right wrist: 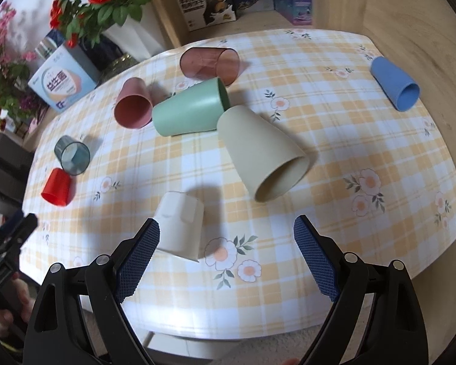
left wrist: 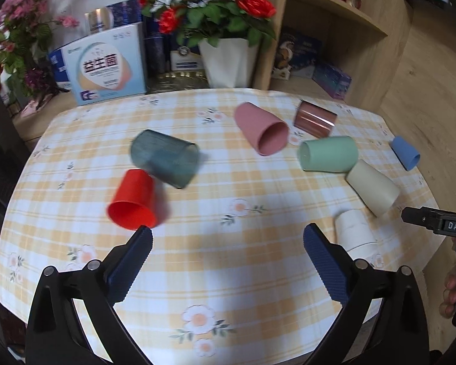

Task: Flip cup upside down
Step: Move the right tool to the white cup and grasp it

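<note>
Several cups lie on their sides on the checked tablecloth: a red cup, a dark teal clear cup, a pink cup, a brown clear cup, a green cup, a beige cup and a blue cup. A white cup stands upside down near the front edge. My left gripper is open and empty, its left finger close to the red cup. My right gripper is open and empty, its left finger beside the white cup.
Behind the table stand a white pot of red roses, a boxed product, pink flowers and a wooden shelf with boxes. The right gripper's body shows at the right edge of the left wrist view.
</note>
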Demonstrator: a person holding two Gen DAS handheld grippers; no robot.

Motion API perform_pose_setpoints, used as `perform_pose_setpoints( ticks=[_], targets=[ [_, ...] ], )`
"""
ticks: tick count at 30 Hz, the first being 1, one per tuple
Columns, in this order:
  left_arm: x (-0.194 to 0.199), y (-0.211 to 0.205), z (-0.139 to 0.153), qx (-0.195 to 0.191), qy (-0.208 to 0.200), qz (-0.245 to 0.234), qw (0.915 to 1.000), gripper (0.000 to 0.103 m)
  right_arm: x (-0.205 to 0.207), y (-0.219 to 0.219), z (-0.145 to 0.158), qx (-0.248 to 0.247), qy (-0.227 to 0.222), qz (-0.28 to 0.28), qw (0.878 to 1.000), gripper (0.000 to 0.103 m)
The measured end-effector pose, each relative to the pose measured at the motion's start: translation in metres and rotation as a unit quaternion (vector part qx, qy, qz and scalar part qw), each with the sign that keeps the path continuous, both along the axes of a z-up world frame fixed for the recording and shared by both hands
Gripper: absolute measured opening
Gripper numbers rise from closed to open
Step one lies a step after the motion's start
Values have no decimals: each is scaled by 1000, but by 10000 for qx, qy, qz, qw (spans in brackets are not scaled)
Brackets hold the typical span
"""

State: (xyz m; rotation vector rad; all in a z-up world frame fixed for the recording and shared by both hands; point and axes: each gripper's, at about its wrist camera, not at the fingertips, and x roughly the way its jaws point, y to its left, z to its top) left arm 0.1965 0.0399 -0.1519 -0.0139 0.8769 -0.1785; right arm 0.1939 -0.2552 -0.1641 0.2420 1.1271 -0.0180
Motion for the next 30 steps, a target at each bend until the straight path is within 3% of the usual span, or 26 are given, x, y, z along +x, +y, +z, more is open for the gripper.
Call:
perform_pose_setpoints(
  ticks=[6,13,23,30],
  targets=[
    [-10,41,3,-484,7,504,9976,97,13,15,-1,-299,168,207,9992,87],
    [-12,62,-1,-438,15,721,9964,97,23,30,-7,-354,249,405,9982,87],
    [-15,59,-4,-612,-117,514,9967,97,36,38,-18,363,521,509,9967,87],
    [-17,50,-10,-708,-113,325,9969,97,47,36,-30,807,870,202,9927,86]
  ],
)
